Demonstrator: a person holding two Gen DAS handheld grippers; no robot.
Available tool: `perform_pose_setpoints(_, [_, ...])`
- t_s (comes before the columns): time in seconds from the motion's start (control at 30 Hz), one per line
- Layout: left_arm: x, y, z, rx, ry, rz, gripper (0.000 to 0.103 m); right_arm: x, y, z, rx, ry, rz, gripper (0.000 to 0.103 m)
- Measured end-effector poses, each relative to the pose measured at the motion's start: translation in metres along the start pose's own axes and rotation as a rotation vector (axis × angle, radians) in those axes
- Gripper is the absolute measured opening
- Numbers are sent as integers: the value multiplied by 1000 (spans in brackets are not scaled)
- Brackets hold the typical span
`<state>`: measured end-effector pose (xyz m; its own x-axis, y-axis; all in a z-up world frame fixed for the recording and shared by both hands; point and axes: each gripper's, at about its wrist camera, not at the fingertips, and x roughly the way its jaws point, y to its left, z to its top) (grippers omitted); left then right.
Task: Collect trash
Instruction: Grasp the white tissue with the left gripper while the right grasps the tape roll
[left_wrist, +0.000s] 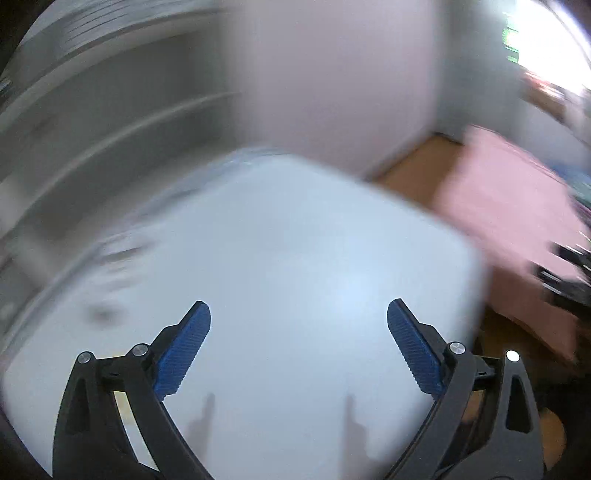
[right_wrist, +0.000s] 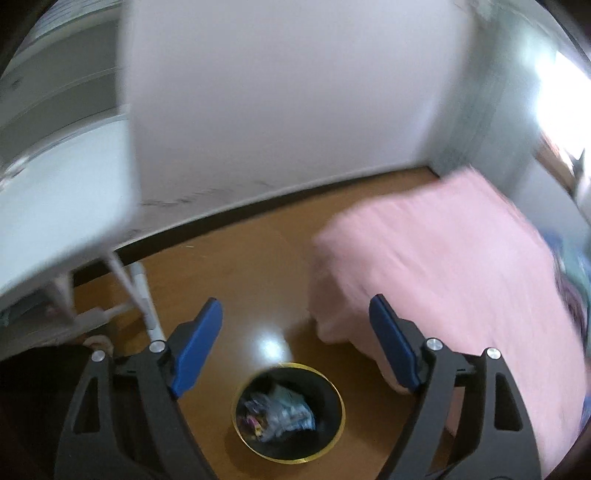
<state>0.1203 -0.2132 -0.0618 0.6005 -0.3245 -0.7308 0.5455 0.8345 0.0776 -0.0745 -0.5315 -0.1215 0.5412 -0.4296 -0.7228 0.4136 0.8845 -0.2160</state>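
Note:
A round black trash bin with a gold rim (right_wrist: 289, 411) stands on the brown floor, holding crumpled wrappers and plastic (right_wrist: 277, 411). My right gripper (right_wrist: 295, 317) is open and empty, above the bin and a little behind it. My left gripper (left_wrist: 298, 314) is open and empty over the white table top (left_wrist: 277, 258). The left wrist view is blurred by motion, and a small dark smudge (left_wrist: 101, 314) on the table's left part cannot be made out.
The white table (right_wrist: 55, 206) stands left of the bin on thin white legs (right_wrist: 142, 295). A bed with a pink cover (right_wrist: 443, 266) fills the right side and shows in the left wrist view (left_wrist: 509, 206). A white wall (right_wrist: 277, 92) is behind.

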Motion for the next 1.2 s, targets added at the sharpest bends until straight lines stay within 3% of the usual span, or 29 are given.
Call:
perform_pose_setpoints(0.07, [8, 59, -5, -89, 34, 130, 94, 3, 32, 18, -54, -7, 90, 79])
perform_pose_setpoints(0.17, [25, 117, -13, -200, 86, 179, 94, 4, 77, 43, -102, -1, 255, 79])
perform_pose_setpoints(0.3, [55, 152, -14, -273, 117, 184, 94, 5, 151, 91, -173, 16, 520, 79])
perform_pose_setpoints(0.47, [85, 181, -7, -417, 157, 126, 93, 5, 231, 131, -281, 37, 701, 79])
perform_pose_setpoints(0.5, [84, 183, -6, -414, 138, 134, 84, 6, 249, 138, -312, 43, 730, 79])
perform_pose_setpoints(0.53, [84, 183, -5, -405, 130, 120, 74, 8, 266, 144, -342, 44, 748, 79])
perform_pose_setpoints(0.57, [82, 184, -4, -401, 123, 127, 53, 10, 282, 151, -368, 39, 755, 79])
perform_pose_setpoints(0.67, [66, 194, -13, -419, 115, 83, 45, 19, 331, 166, -433, 61, 784, 79])
perform_pose_setpoints(0.83, [33, 209, -31, -298, 56, 180, 45, 39, 409, 180, -496, 128, 823, 78])
perform_pose_setpoints(0.97, [29, 236, -49, -355, 46, 175, 45, 43, 453, 185, -555, 110, 790, 71])
perform_pose_setpoints(1.13, [29, 254, -58, -419, 59, 141, 45, 40, 485, 188, -583, 83, 749, 54])
perform_pose_setpoints(1.2, [27, 251, -58, -406, 52, 143, 45, 39, 494, 187, -584, 70, 736, 42])
